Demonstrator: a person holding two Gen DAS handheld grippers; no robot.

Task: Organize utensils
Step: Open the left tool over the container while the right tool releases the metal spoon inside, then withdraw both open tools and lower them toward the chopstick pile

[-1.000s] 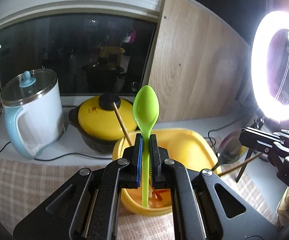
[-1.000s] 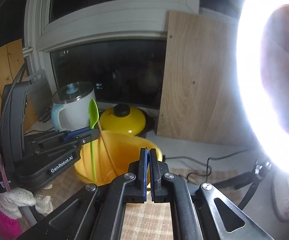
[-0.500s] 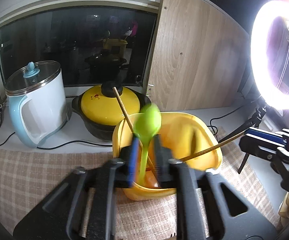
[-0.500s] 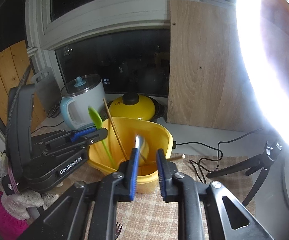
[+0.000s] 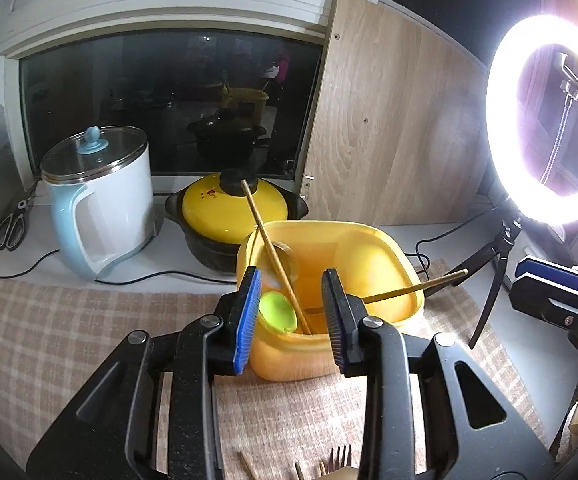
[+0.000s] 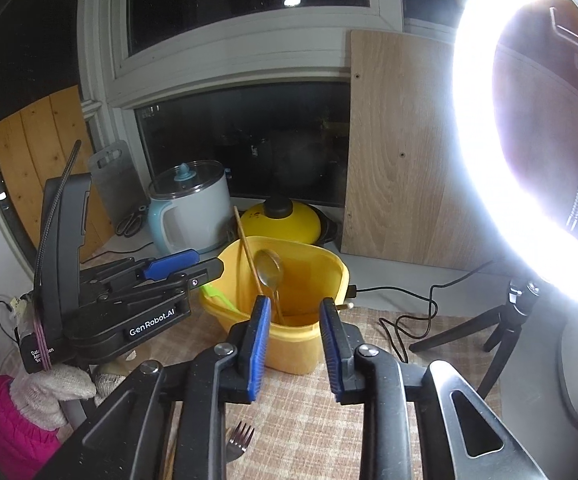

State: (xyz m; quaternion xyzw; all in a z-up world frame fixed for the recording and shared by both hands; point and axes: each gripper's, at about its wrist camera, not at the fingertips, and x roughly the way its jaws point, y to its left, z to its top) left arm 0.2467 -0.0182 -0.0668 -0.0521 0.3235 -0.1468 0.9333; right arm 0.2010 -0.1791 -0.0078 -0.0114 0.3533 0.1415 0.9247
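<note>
The green spoon (image 5: 277,312), clamped a second ago, is now dropped into the yellow holder (image 5: 393,312) just beyond the left gripper (image 5: 291,312) fingers; both grippers' fingers are opening, empty. The right gripper (image 6: 295,334) is freed too; forks remain.

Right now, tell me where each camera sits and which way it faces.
Left wrist: sits on the left tongs, looking forward and down at the yellow container holding the green spoon; own opening jaws, nothing between them, and the right tongs' tip at right.
Right wrist: sits on the right tongs, facing the same container from the right; own opening jaws, empty, plus the left tongs and a gloved hand.
Shared: container, kettle, yellow-lidded pot, ring light.
</note>
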